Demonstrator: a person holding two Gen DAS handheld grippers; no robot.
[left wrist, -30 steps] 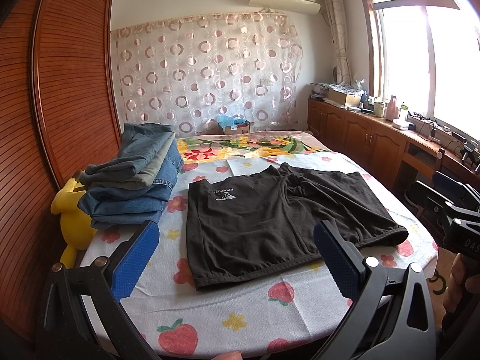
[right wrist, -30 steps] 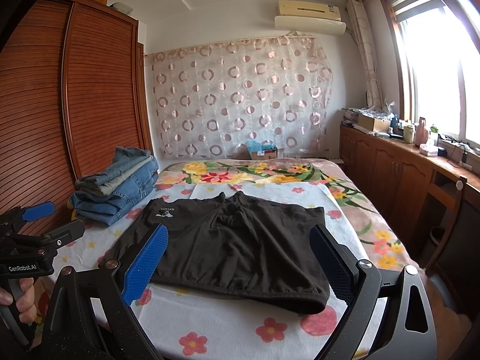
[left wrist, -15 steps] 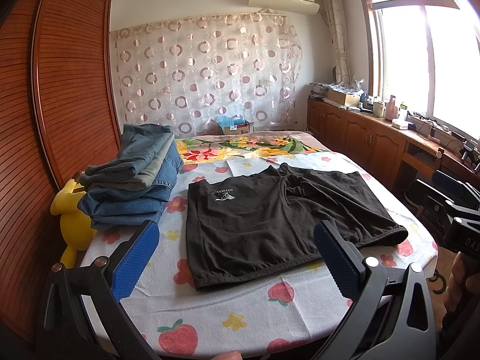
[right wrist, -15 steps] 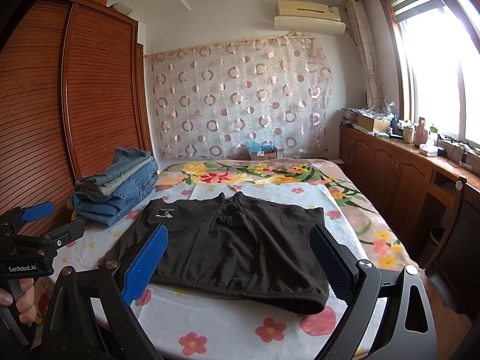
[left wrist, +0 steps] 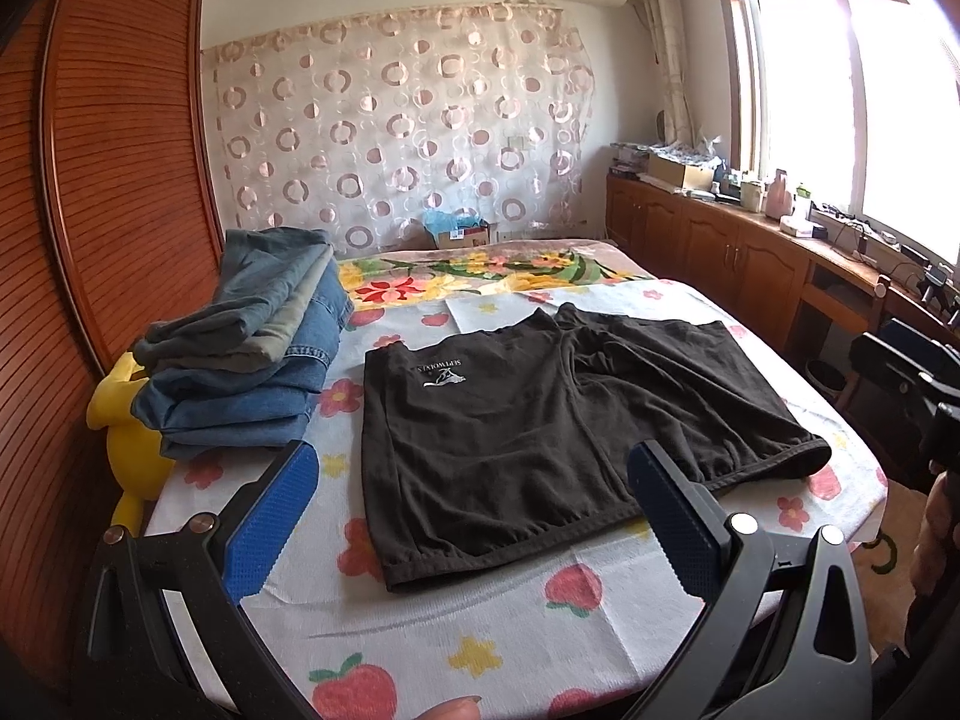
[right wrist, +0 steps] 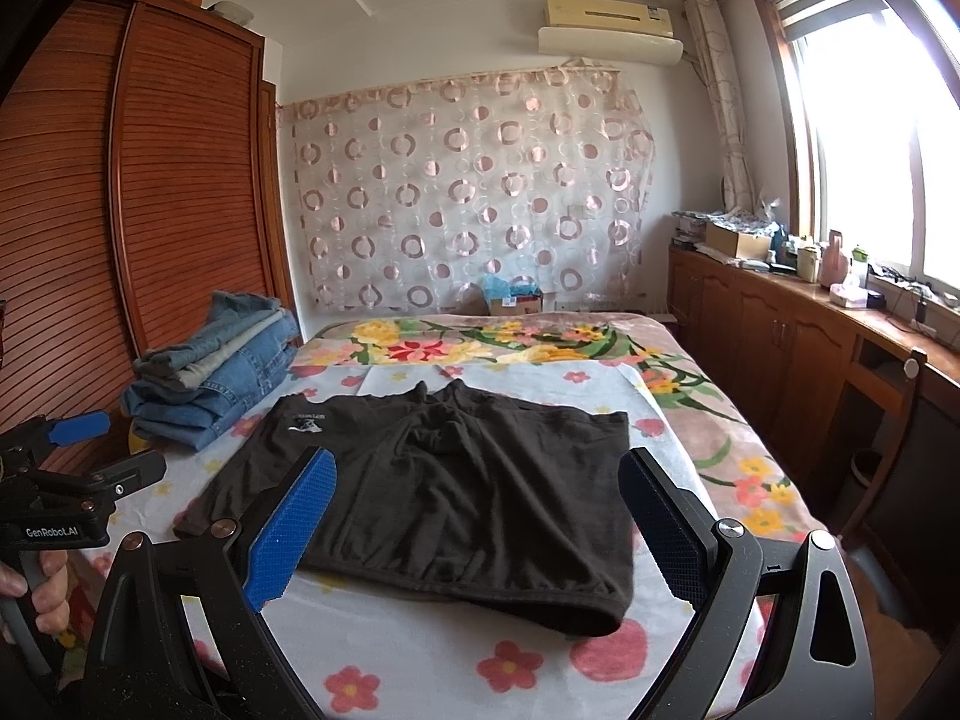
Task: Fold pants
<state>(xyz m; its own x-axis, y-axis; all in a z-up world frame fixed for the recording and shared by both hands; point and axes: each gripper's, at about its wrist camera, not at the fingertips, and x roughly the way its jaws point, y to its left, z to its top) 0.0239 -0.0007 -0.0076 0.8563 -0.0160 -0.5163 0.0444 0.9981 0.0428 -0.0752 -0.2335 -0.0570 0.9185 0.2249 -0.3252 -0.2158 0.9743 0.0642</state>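
Black shorts (left wrist: 558,426) flat, yellow toy (left wrist: 123,450) only in left view, both jaws apart

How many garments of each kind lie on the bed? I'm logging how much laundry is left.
Black shorts, spread flat: 1
Folded denim pieces in the stack: about 4, layers hard to separate
Total: about 5

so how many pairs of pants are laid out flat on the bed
1: the black shorts spread at the bed's near end. The folded jeans stack to their left holds several more; exact number unclear.
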